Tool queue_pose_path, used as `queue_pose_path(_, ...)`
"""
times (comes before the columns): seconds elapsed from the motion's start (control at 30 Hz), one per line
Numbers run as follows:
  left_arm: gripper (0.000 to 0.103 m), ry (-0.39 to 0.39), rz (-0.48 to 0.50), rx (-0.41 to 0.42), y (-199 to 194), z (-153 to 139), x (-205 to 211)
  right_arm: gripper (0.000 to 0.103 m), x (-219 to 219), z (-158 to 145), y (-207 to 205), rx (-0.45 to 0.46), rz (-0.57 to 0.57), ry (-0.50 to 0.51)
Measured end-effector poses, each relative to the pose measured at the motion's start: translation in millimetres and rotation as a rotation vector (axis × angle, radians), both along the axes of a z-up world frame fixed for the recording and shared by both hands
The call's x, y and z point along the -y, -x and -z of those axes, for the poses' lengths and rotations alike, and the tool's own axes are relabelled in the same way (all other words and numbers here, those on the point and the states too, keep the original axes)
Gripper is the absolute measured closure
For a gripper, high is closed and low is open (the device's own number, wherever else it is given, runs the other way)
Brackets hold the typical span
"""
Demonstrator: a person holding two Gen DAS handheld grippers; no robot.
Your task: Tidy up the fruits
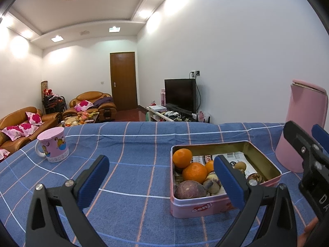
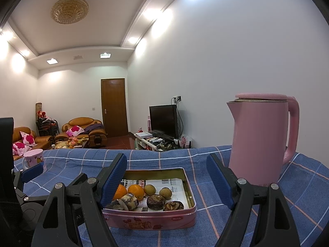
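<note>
Blue checked tablecloth point(image 1: 127, 144) covers the table; pink kettle point(image 2: 259, 140) stands at right rear, just beside the pink tin point(image 1: 205, 205). Tin holds oranges point(image 1: 194, 171), mangosteens point(image 1: 190, 189) and small brown fruits point(image 2: 165, 192). Pink mug point(image 1: 54, 145) far left. Left gripper point(image 1: 161, 177) and right gripper point(image 2: 166, 181) both spread wide, empty, hovering near the tin.

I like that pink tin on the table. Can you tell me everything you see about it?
The tin is a shallow rectangular box with rounded corners, lidless, apparently metal: pink outside with strawberry pictures and a red logo, gold inside. It sits flat on the blue checked cloth, left of the kettle, apart from it. Printed paper lines its floor. Inside lie oranges, small brown fruits and dark purple ones. Neither claw touches it.
</note>
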State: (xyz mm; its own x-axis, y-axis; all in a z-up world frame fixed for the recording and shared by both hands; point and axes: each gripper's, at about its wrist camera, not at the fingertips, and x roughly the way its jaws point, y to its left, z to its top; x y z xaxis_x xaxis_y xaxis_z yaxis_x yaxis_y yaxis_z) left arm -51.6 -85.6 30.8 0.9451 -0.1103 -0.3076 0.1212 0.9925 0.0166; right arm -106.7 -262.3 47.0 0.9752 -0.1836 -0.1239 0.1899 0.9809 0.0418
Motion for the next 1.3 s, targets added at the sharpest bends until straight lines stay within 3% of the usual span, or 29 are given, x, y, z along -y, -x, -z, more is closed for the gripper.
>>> queue_pose_path(1.3,0.0,-0.034,0.028,-0.004,0,-2,11,0.022,2,1,-2,-0.026,0.02,-0.027)
